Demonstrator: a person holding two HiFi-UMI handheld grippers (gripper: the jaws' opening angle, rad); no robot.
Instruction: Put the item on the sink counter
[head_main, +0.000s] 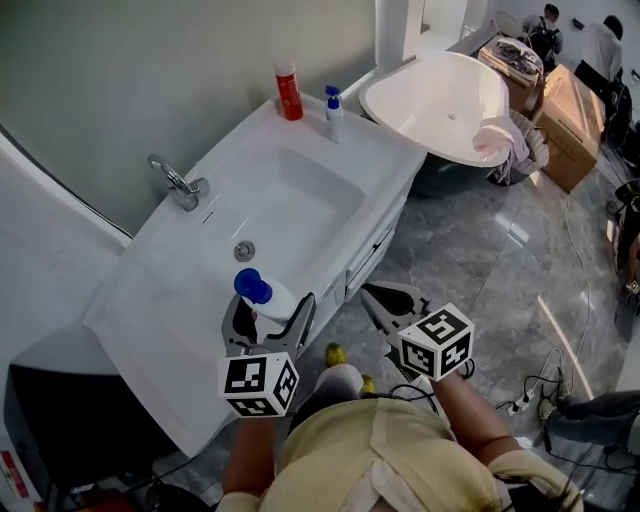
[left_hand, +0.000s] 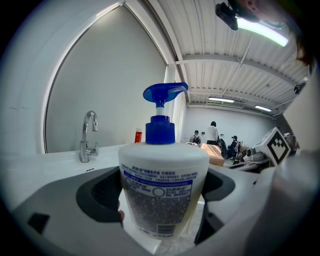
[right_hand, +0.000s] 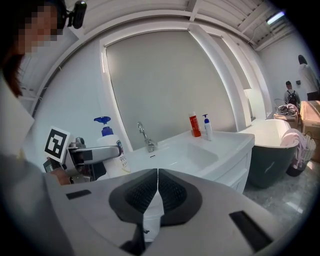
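Bare counter (head_main: 150, 300) beside faucet (head_main: 178, 184)

Printed on the bottle (left_hand: 162, 195) are a blue band of white characters, a block of fine print below it and a barcode, all too small to be read. In the right gripper view, red digits resembling "99" are made out on its side.

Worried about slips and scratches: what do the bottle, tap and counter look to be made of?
Bottle: likely plastic, white, satin, with a printed label and blue pump.
Tap: metal, probably chrome, mirror-bright reflections.
Counter: white and smooth with soft glare, perhaps ceramic or resin; the look leaves it open.
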